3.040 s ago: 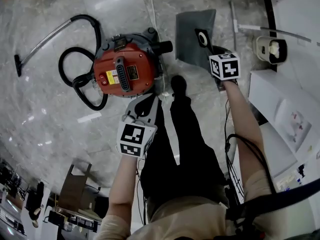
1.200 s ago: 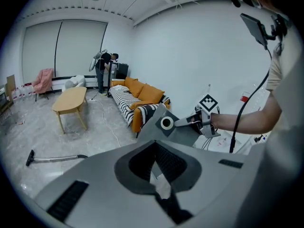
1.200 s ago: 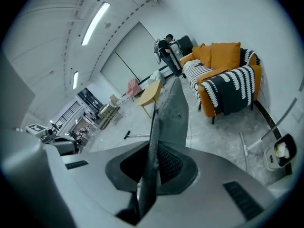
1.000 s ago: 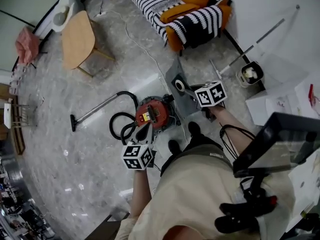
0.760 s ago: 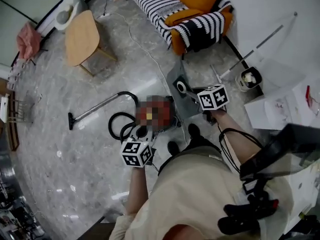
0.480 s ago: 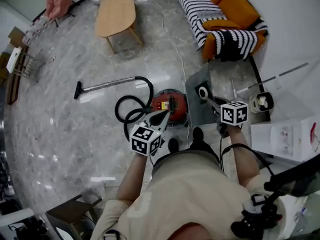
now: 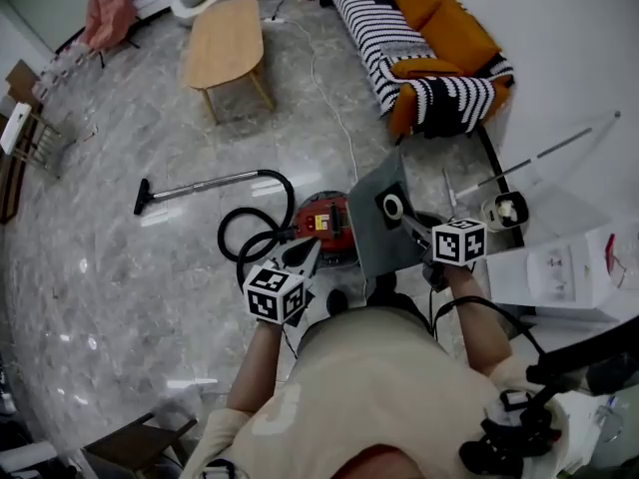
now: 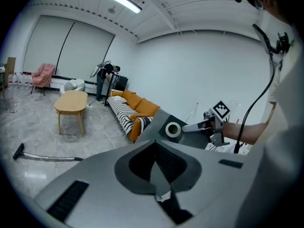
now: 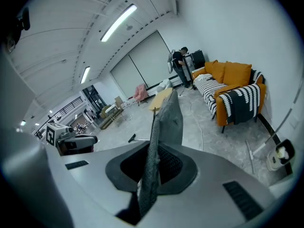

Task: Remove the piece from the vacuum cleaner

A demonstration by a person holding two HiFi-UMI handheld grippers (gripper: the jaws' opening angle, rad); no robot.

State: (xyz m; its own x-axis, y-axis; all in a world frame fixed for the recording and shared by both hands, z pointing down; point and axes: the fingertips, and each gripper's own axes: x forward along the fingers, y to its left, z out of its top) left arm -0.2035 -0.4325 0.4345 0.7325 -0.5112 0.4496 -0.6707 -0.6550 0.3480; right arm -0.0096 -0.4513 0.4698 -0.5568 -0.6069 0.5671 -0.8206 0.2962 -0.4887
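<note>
Marble floor [image 7: 150, 267]; vacuum cleaner [image 7: 324, 239] label [image 7: 320, 223] unreadable, right hand-held gripper [image 7: 407, 220] pinching grey piece [image 7: 374, 242].

Your head camera looks steeply down from high, vacuum cleaner [image 7: 324, 226] far below. Gripper cameras look level along own jaws; grey piece [image 9: 166, 122] close before right one. All share orange sofa [image 7: 439, 23].

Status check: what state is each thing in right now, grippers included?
Left gripper: shut, empty.
Right gripper: shut on the grey piece.
Grey piece: off the vacuum cleaner, held up.
Vacuum cleaner: standing on the floor.
Hose: coiled beside it.
Wand: lying on the floor.
</note>
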